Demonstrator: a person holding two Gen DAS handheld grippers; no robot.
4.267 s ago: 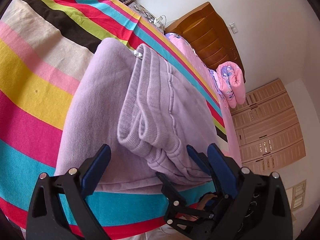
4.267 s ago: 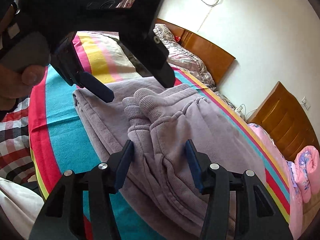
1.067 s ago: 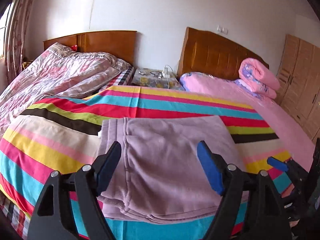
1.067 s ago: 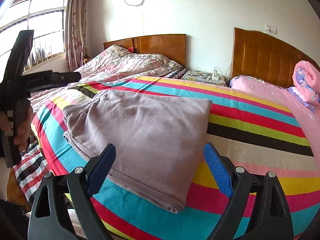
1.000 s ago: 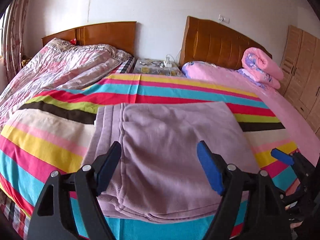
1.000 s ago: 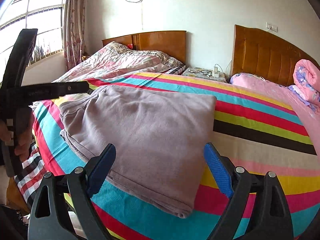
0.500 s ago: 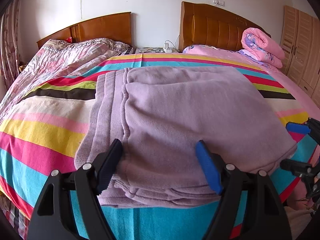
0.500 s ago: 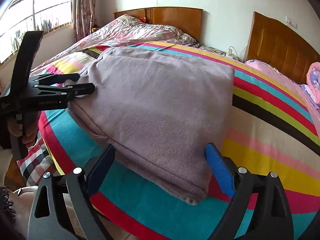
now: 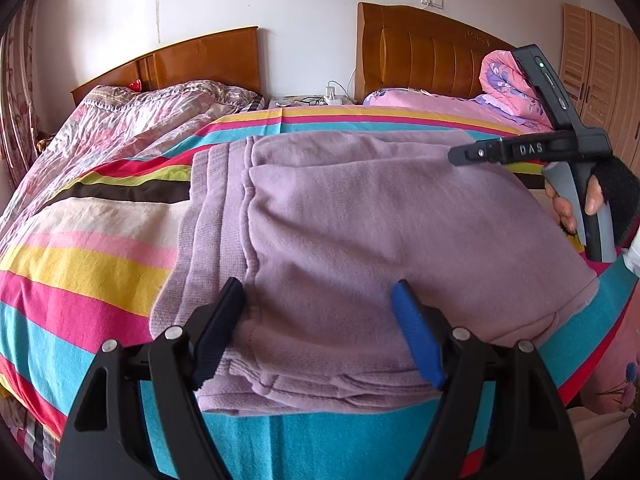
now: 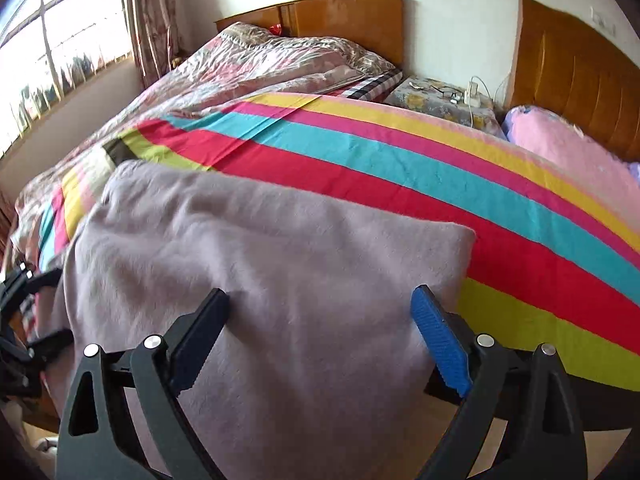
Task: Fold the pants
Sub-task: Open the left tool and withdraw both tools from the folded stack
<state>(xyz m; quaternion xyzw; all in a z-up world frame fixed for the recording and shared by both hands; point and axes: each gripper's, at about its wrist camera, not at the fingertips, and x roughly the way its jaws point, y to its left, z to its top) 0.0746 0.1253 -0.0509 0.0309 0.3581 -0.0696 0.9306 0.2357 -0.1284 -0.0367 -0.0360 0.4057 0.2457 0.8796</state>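
The lilac pants (image 9: 360, 240) lie folded into a flat stack on the near part of the striped bedsheet (image 9: 80, 264). The left gripper (image 9: 320, 332) stands wide open over the stack's near edge, gripping nothing. The right gripper (image 10: 320, 332) is also spread wide over the pants' right end, empty.

Each gripper is black plastic with triangular cut-outs and silver screws: the left gripper (image 9: 318, 332) and right gripper (image 10: 320, 334) each carry one dark pad and one ribbed blue pad. At the right edge of the left view, a hand (image 9: 588, 200) wears a black fingerless glove around a grey handle; white "DAS" lettering marks the black bar above.
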